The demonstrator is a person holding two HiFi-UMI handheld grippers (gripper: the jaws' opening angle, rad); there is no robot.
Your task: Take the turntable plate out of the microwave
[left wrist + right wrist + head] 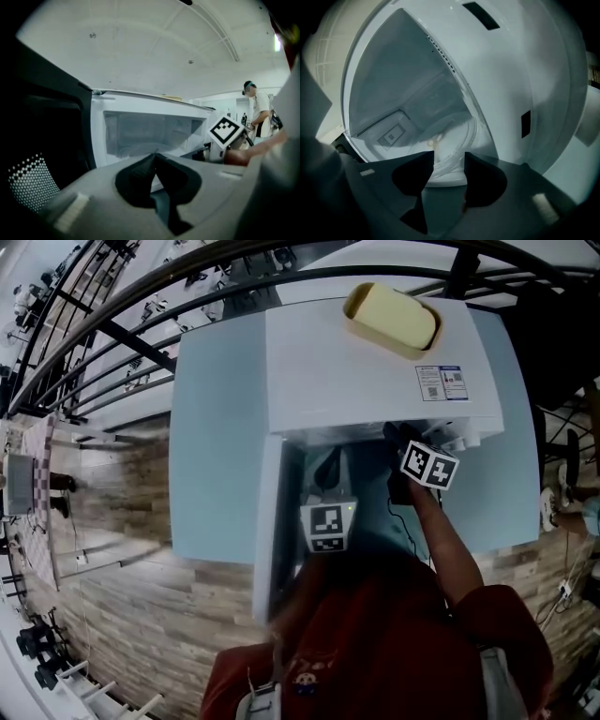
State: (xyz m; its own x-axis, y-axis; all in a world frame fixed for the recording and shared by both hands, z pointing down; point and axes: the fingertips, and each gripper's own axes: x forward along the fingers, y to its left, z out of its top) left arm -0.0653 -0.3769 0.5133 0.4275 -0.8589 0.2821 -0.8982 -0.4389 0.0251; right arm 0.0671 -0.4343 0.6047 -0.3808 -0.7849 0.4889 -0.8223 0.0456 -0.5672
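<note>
The white microwave [375, 371] stands on a pale blue table with its door [272, 521] swung open to the left. The clear glass turntable plate [452, 140] lies on the cavity floor, its near rim just beyond my right gripper's tips. My right gripper [449, 158] is at the cavity mouth and open, with nothing pressed between its pads. Seen from the head, the right gripper [398, 439] reaches into the opening. My left gripper [156, 158] is shut and empty, held in front of the opening beside the door, as the left gripper [328, 474] also appears from above.
A yellow container [392, 319] sits on top of the microwave. The table [216, 427] extends left and right of it. The dark door [42, 140] with its dotted mesh fills the left. Another person [258, 112] stands in the background at right.
</note>
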